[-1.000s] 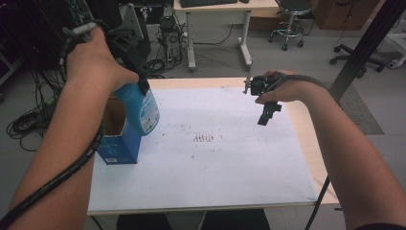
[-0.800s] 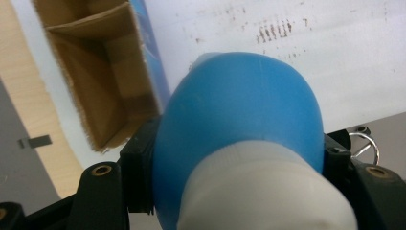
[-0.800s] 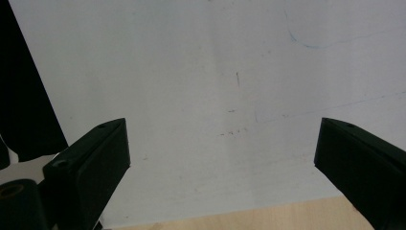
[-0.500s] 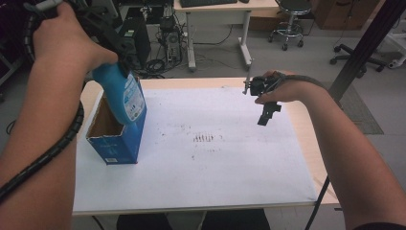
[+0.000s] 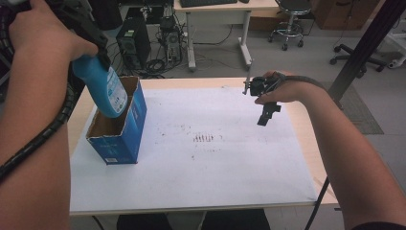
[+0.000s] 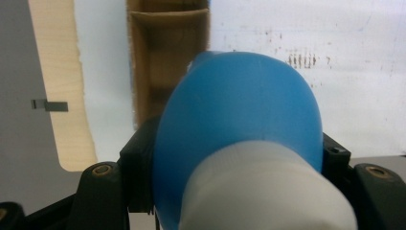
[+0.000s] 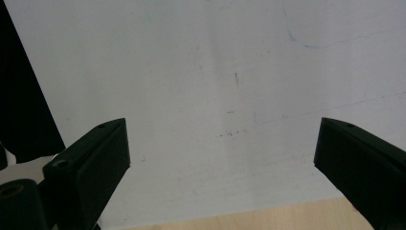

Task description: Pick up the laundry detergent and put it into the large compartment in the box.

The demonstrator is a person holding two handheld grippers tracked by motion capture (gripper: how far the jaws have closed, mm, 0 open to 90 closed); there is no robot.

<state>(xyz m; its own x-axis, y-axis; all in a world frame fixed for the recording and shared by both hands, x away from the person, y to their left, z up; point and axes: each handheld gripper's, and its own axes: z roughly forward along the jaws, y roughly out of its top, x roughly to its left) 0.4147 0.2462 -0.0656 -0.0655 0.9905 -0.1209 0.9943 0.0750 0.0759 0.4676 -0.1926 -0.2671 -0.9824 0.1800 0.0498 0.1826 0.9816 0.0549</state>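
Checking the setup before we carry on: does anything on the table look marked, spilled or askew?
Yes: the white sheet carries reddish-brown specks and a short row of strokes near its middle. The open blue box stands upright; nothing looks spilled.

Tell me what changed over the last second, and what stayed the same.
The left gripper, shut on the blue bottle, lifted it up and toward the table's left edge; its base now hangs tilted over the open top of the blue cardboard box, higher out than before. The box appears to have stayed put on the white sheet. The right gripper kept still over the sheet, jaws open and empty.
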